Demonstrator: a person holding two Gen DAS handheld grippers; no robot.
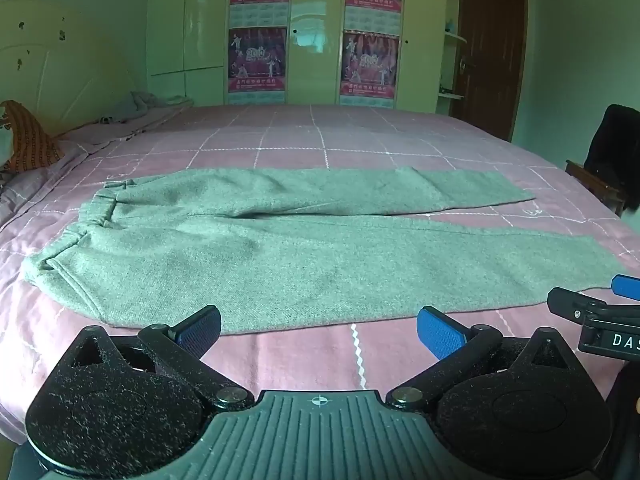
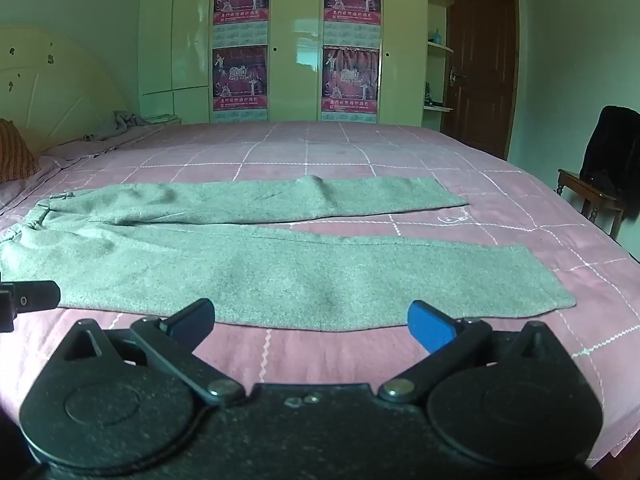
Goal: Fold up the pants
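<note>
Pants flat on bed, unfolded, waistband left, legs running right with a narrow gap between them. Near hem edge lies just ahead of both grippers; bare pink strip between it and the bed's front edge. Wide open bedding beyond. Left gripper and right gripper side by side, tilted down, fingers spread wide, holding nothing, clear of cloth.

Grey pants flat on pink bed, right tool agape
</note>
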